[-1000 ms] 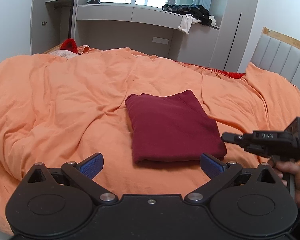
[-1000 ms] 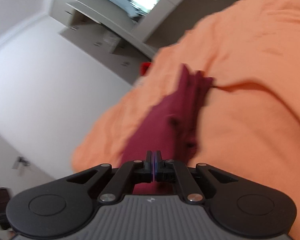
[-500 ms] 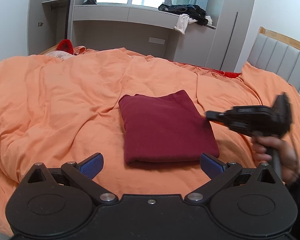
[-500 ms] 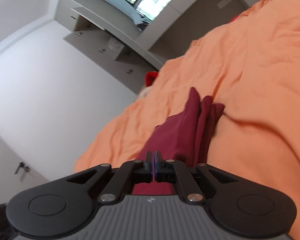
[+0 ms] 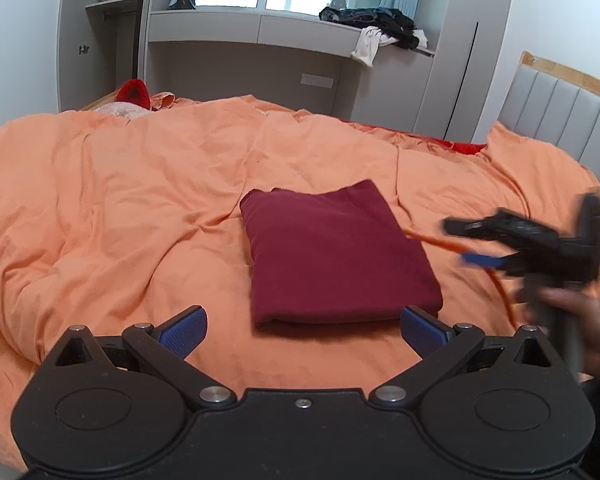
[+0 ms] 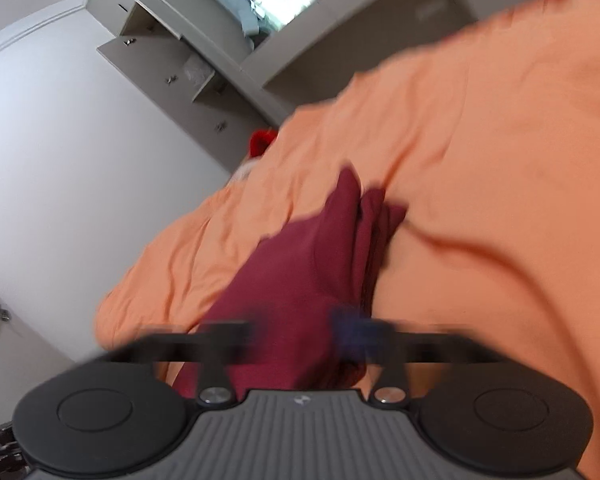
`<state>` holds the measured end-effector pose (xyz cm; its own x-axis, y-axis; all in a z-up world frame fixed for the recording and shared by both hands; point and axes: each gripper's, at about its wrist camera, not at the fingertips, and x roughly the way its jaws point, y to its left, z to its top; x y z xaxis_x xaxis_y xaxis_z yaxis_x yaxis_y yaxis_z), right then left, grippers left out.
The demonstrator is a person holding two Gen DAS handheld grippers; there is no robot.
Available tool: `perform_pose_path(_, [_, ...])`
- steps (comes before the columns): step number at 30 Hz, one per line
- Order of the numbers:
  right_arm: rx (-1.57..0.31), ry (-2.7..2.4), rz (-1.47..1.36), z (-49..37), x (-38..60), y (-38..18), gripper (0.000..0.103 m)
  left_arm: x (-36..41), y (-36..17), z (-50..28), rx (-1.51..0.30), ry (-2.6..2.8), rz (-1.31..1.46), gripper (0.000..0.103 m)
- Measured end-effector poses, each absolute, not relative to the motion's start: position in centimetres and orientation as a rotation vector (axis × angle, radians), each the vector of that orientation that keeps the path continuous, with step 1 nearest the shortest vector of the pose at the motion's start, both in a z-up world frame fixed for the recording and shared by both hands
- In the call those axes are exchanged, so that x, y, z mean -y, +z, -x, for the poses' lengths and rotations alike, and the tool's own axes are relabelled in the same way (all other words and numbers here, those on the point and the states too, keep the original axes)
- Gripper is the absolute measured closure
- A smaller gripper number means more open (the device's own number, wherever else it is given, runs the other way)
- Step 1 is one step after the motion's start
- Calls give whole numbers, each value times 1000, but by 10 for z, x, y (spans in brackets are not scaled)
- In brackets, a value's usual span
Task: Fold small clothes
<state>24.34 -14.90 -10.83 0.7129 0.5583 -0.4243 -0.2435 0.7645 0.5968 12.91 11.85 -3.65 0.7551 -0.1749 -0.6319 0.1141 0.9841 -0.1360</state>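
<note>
A dark red garment (image 5: 336, 252) lies folded into a neat rectangle on the orange duvet (image 5: 140, 200). My left gripper (image 5: 302, 318) hovers open just short of the garment's near edge, with its blue pads (image 5: 188, 320) spread wider than the fold and nothing between them. To the garment's right, a hand holds my right gripper (image 5: 458, 242), which is blurred. Its jaws are opening and hold nothing. In the right wrist view the garment (image 6: 300, 264) stretches ahead of the spreading right gripper (image 6: 296, 332), untouched.
A grey padded headboard (image 5: 560, 120) stands at the right. Dark and white clothes (image 5: 380, 24) are heaped on the window ledge behind the bed. A red item (image 5: 134, 94) sits at the bed's far left corner. A thin orange cord (image 5: 496, 280) runs across the duvet under the right gripper.
The right gripper, shut beside the garment's right edge before, has lifted, drawn away to the right and spread its jaws. The garment and the left gripper have stayed put.
</note>
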Motion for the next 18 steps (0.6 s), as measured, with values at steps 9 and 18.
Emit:
perform_pose_path(9, [-509, 417, -228, -108, 149, -31, 0, -96, -38, -129, -692, -165, 41, 0])
perform_pose_path(18, [-505, 343, -115, -84, 120, -13, 0, -81, -32, -121, -682, -134, -7, 0])
